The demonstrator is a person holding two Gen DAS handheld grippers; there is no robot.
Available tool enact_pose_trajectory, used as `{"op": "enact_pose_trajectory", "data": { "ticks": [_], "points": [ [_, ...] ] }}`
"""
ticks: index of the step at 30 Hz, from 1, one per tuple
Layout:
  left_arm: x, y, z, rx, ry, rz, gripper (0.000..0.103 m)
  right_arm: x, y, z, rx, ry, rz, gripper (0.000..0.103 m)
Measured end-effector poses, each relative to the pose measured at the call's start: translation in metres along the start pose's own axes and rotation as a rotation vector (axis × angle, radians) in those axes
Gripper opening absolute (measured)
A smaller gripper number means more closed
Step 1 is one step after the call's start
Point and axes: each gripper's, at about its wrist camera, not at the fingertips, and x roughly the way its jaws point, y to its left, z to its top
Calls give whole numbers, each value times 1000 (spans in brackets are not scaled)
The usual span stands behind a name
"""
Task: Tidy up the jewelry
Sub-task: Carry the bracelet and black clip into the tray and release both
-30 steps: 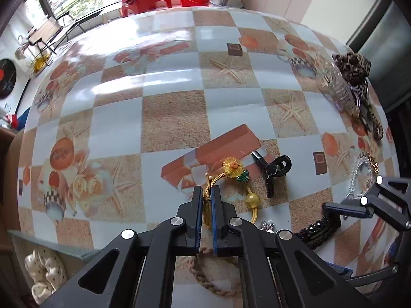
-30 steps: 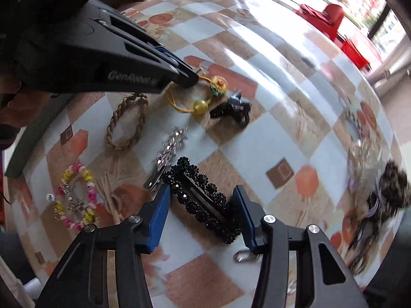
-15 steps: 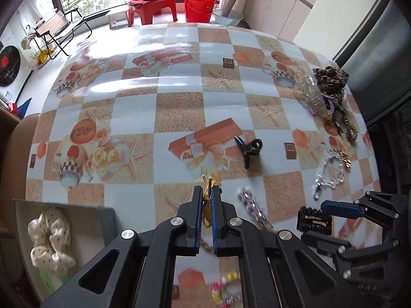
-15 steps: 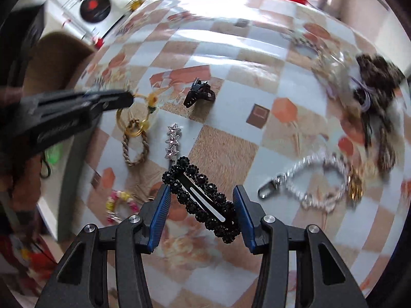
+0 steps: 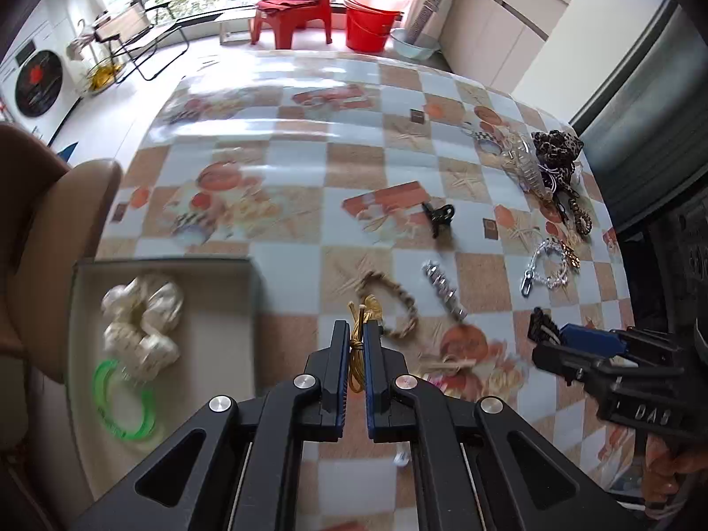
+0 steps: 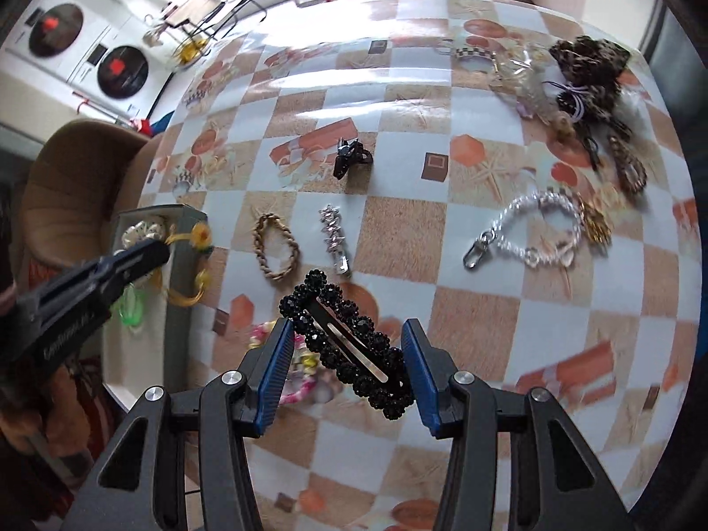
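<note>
A home: washing machines (image 6: pixel 119 71), red plastic chair (image 5: pixel 294 4), patterned tablecloth (image 5: pixel 309 141).

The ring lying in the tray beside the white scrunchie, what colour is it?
Bright green, translucent-looking ring in the tray; clearest in the left wrist view.

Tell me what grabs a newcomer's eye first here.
The long black beaded hair clip held between the right gripper fingers, above the checkered tablecloth. Then the gold cord bracelet with a yellow flower pinched by the left gripper, beside the grey tray at the table's edge.
</note>
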Motion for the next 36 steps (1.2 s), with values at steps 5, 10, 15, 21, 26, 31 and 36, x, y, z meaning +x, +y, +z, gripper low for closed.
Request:
{"op": "enact_pose_trajectory", "data": {
  "ticks": [5, 10, 15, 21, 26, 31, 36],
  "points": [
    [-22, 25, -20, -33, -10, 13, 9, -10, 20, -6, 1, -12, 5, 54],
    [-41, 56, -41, -82, -24, 35, 9, -14, 52, -9, -47, -17, 21, 54],
    [-54, 92, -64, -154, -25, 64, 9, -9, 96, -7, -116, -10, 48, 54],
    [-59, 137, -94, -247, -15, 105, 9, 12, 156, -5, -224, 19, 88, 54],
    [-53, 167, -117, -319, -1, 136, 9, 44, 208, -7, -305, 71, 112, 54],
    [-39, 191, -135, -377, 23, 165, 9, 82, 241, -10, -341, 130, 101, 54],
    [-21, 206, -142, -395, 44, 195, 9, 120, 253, -6, -341, 167, 18, 54]
  ]
}}
